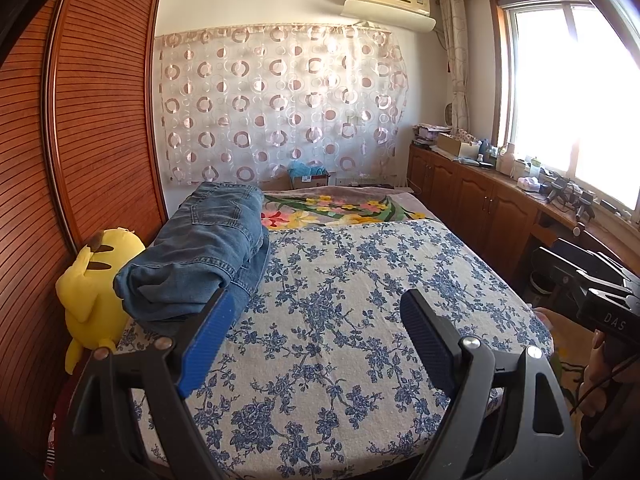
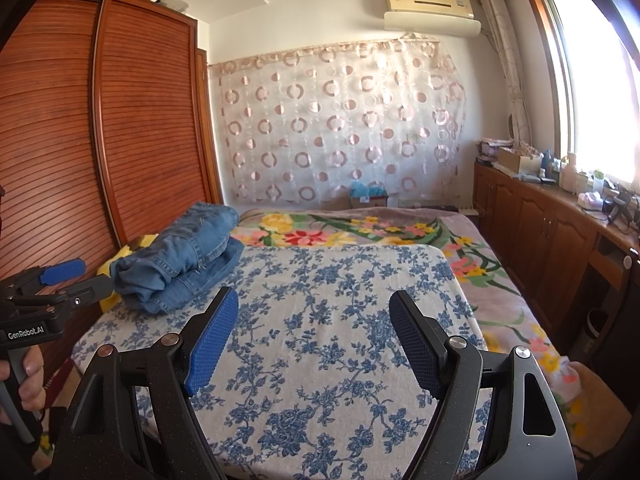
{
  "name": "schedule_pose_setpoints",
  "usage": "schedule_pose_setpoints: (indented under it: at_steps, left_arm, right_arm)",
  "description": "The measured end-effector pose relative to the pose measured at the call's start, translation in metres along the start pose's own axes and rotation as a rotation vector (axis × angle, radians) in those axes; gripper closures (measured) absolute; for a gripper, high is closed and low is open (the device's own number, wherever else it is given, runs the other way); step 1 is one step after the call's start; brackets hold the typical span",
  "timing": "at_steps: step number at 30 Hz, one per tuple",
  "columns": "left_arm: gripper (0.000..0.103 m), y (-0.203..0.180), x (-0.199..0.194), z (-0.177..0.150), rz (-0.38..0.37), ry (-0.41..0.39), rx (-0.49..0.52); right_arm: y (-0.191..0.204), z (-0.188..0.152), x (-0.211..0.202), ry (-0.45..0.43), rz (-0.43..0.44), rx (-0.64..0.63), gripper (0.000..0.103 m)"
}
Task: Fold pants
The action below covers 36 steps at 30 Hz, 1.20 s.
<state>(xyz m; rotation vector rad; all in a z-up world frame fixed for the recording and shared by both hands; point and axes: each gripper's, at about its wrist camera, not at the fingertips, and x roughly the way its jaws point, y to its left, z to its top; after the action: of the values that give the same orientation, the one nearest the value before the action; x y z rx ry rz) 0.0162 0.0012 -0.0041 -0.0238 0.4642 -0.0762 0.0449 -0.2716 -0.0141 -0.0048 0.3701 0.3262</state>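
Jeans of blue denim point(image 1: 208, 248), stacked folded at the bed's point(image 1: 340, 320) left edge beside a yellow plush toy point(image 1: 92, 284). I hold left gripper point(image 1: 316, 336) and right gripper point(image 2: 312, 332) wide, empty. Denim: heavy, limp; I would grasp the thick hems.

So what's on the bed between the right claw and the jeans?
Nothing but the blue-flowered cover. In the right wrist view, the open right gripper and the folded jeans have only that bare cloth between them.
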Motion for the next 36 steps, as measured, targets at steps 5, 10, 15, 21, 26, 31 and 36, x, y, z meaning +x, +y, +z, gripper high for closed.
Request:
schedule_pose_setpoints:
  at_steps: [5, 10, 15, 21, 26, 31, 36]
  left_arm:
    - [0.018, -0.0008, -0.0004, 0.0003, 0.000, -0.001, 0.000]
    - [0.018, -0.0005, -0.0005, 0.0000, 0.000, -0.001, 0.001]
    - [0.017, -0.0005, -0.0003, -0.0001, 0.000, -0.001, 0.000]
    - [0.018, -0.0016, -0.0013, 0.0008, 0.000, -0.003, 0.002]
    - [0.017, -0.0016, -0.0012, 0.0004, 0.000, -0.003, 0.001]
    - [0.018, -0.0029, -0.0024, 0.0018, -0.001, -0.005, 0.001]
    - [0.018, -0.0036, -0.0030, 0.0033, 0.000, -0.007, 0.002]
  right_arm:
    - [0.0003, -0.0001, -0.0001, 0.000, -0.002, -0.001, 0.023]
    - [0.0003, -0.0003, 0.0001, 0.000, 0.000, 0.000, 0.023]
    - [0.0004, -0.0005, 0.0003, -0.001, 0.000, -0.001, 0.023]
    - [0.0007, -0.0005, 0.0000, -0.001, -0.001, -0.002, 0.023]
    - [0.0009, -0.0007, 0.0002, -0.001, -0.001, -0.001, 0.023]
    - [0.0009, -0.0009, 0.0003, -0.001, -0.001, -0.002, 0.023]
    - [0.0009, -0.0010, 0.0002, -0.002, -0.001, -0.002, 0.023]
